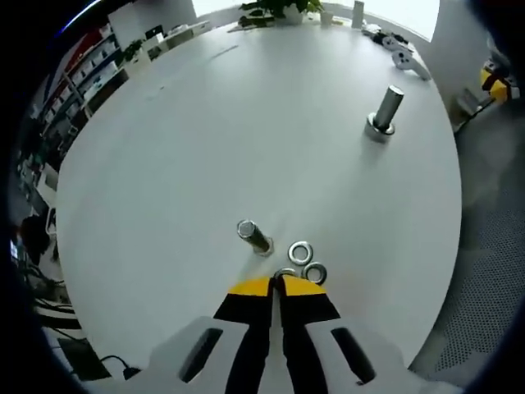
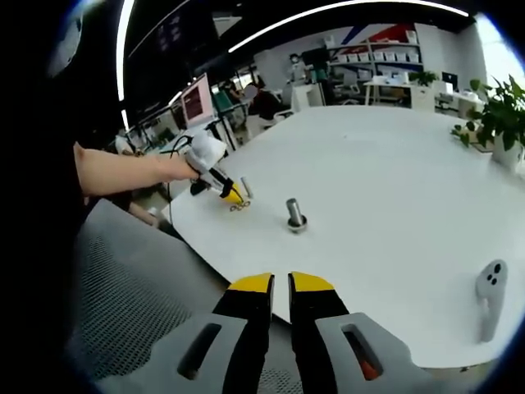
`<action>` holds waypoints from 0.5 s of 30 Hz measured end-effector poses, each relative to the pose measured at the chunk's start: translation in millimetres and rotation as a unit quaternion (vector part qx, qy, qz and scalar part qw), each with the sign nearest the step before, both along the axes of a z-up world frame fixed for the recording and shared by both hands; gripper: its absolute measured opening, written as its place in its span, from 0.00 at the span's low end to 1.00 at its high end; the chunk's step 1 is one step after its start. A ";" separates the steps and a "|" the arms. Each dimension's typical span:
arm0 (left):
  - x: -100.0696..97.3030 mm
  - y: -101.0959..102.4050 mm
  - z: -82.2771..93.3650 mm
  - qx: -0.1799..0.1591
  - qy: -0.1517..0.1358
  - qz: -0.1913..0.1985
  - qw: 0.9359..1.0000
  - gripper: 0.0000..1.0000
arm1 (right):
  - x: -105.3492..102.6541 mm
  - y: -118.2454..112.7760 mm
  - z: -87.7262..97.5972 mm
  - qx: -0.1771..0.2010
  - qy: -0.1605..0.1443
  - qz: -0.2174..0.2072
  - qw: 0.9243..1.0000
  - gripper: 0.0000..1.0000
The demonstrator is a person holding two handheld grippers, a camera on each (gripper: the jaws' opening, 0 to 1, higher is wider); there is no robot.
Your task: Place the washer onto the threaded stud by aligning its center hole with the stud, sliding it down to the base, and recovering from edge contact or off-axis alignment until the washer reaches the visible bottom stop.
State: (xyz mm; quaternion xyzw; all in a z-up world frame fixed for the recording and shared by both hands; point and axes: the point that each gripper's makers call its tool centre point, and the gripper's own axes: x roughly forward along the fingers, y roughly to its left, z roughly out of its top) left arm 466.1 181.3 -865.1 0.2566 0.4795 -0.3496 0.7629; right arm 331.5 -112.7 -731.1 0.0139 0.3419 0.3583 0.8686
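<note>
In the left gripper view a short threaded stud (image 1: pixel 254 236) stands on the white round table (image 1: pixel 205 148). Two loose washers (image 1: pixel 300 252) (image 1: pixel 314 272) lie just right of it. A third washer (image 1: pixel 285 272) peeks out at the tips of my left gripper (image 1: pixel 276 285), whose yellow jaws are pressed together; I cannot tell whether it is held. A taller stud (image 1: pixel 385 109) stands far right. The right gripper view shows the left gripper (image 2: pixel 236 197) beside the short stud (image 2: pixel 246 190), with the taller stud (image 2: pixel 294 213) nearer. My right gripper (image 2: pixel 280 283) is shut and holds nothing, off the table's edge.
A person's arm (image 2: pixel 123 172) holds the left gripper. A white handheld device (image 2: pixel 490 300) lies on the table at the right, near a plant (image 2: pixel 500 123). Small white parts (image 1: pixel 402 53) and a plant (image 1: pixel 279 10) sit at the far rim. Grey carpet (image 2: pixel 131 295) lies below the table edge.
</note>
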 end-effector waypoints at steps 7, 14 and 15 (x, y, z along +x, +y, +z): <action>-3.0 3.9 3.9 -0.007 0.000 0.021 1.000 0.00 | 0.2 0.2 0.5 0.001 -0.001 0.001 1.000 0.10; -4.1 3.4 15.2 -0.017 -0.006 0.031 0.999 0.00 | 0.1 1.0 0.8 0.002 -0.002 0.003 1.000 0.10; -4.2 3.0 18.1 -0.019 -0.008 0.032 0.999 0.00 | 0.1 1.0 0.8 0.002 -0.003 0.003 1.000 0.10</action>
